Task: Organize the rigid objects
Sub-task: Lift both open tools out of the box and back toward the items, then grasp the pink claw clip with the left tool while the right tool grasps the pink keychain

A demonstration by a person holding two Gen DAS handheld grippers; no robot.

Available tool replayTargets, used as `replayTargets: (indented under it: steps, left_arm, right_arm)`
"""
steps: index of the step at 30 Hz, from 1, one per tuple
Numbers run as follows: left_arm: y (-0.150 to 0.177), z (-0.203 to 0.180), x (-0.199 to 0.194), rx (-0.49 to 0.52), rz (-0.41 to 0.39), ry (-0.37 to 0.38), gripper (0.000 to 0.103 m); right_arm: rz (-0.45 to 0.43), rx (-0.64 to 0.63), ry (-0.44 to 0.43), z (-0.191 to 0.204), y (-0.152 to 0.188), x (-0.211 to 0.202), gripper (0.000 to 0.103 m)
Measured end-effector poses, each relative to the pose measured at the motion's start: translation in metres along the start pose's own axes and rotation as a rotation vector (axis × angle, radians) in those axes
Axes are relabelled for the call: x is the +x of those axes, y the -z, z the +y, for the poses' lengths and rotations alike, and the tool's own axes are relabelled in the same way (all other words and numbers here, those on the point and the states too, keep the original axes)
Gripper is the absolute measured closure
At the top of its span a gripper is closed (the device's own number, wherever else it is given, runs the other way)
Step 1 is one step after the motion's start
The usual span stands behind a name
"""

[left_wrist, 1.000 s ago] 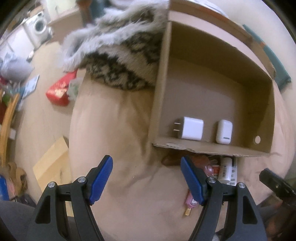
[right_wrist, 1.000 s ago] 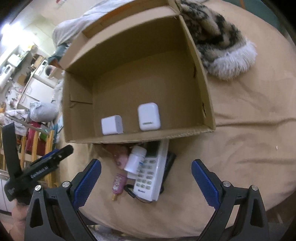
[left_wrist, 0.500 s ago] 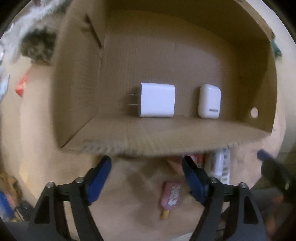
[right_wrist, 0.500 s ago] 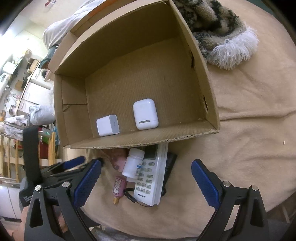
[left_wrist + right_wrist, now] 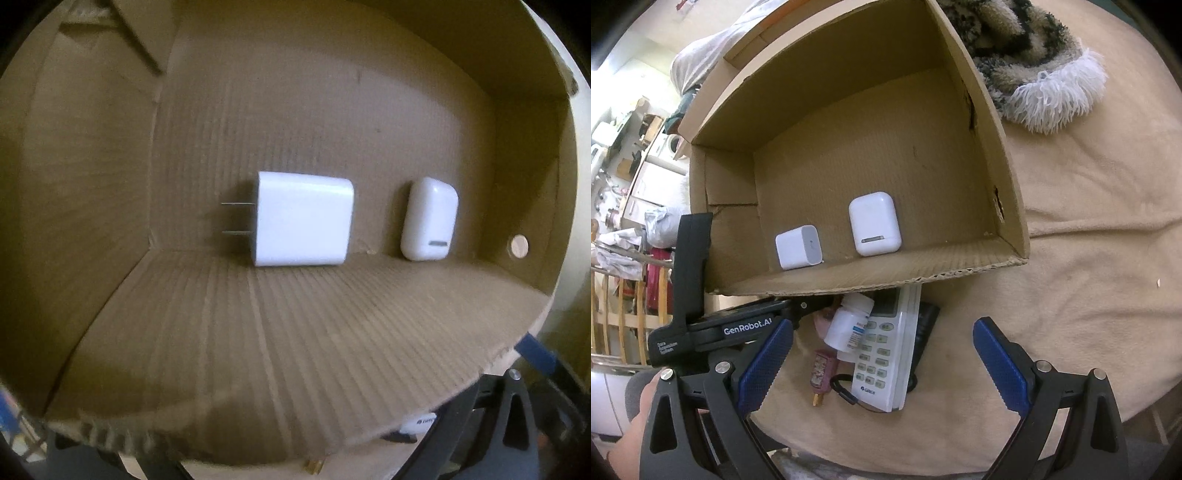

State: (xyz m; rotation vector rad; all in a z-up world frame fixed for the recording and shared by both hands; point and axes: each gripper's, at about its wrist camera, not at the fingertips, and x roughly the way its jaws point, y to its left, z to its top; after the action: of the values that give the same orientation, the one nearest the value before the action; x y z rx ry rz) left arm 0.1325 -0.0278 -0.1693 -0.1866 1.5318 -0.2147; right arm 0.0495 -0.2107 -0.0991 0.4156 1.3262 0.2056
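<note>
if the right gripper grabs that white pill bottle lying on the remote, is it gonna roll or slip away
Probably apt to roll: the white pill bottle is round and lies tilted across the edge of the remote, not flat. Its smooth plastic may slip between pads, so gripping across the body seems safer. It looks small and rigid, likely light. The right gripper is open, wide enough to straddle it.

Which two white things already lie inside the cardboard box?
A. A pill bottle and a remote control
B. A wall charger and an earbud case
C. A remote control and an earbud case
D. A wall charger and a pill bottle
B: the wall charger and the earbud case lie on the floor of the cardboard box, while the pill bottle and remote control lie outside, in front of it.
</note>
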Motion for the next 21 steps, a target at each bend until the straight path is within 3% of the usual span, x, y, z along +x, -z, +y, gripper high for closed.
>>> replayTargets:
  steps: [5,10,13,21]
  left_arm:
    - [0.001,-0.009,0.007,0.084,0.040,-0.044,0.000]
    - [-0.011,-0.009,0.013,0.084,0.016,-0.065,0.001]
    - [-0.009,-0.015,0.010,0.138,-0.001,-0.107,0.012]
    - [0.002,-0.017,0.004,0.153,-0.014,-0.147,0.013]
  right_arm:
    - [0.000,0.006,-0.001,0.000,-0.001,0.001,0.000]
    - [0.007,-0.008,0.005,0.002,0.001,0.005,0.000]
    - [0.009,-0.012,0.015,0.003,0.002,0.005,0.000]
    - [-0.004,-0.001,0.023,-0.001,0.001,0.002,0.000]
